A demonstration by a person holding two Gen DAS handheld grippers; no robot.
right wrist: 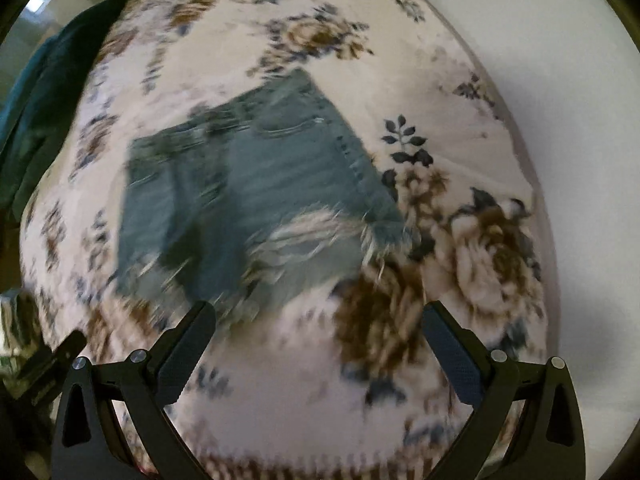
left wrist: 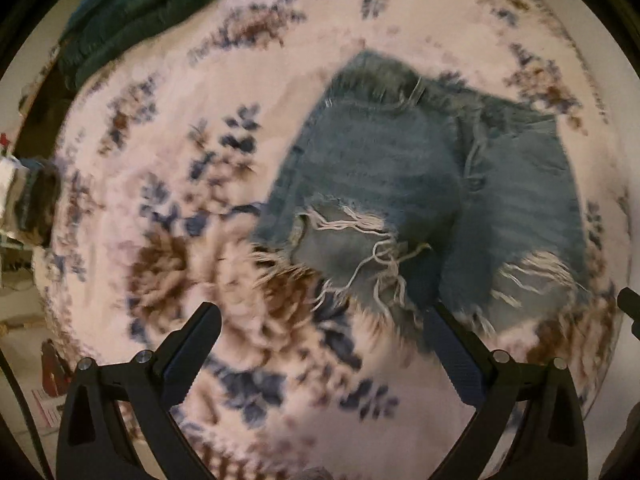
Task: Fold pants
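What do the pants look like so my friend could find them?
Look at the big flowery bedspread that covers nearly everything. Lying flat on it are short blue denim pants, in front of the open left hand-held gripper. Unlike the dark green cloth at the far edge, they have frayed white threads along the leg hems.

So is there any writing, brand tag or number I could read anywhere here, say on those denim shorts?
None can be read.
Denim shorts: no legible tag or brand; both views are blurred.
Pale paper at the left wrist view's lower left edge: faint marks, too small and blurred to read.
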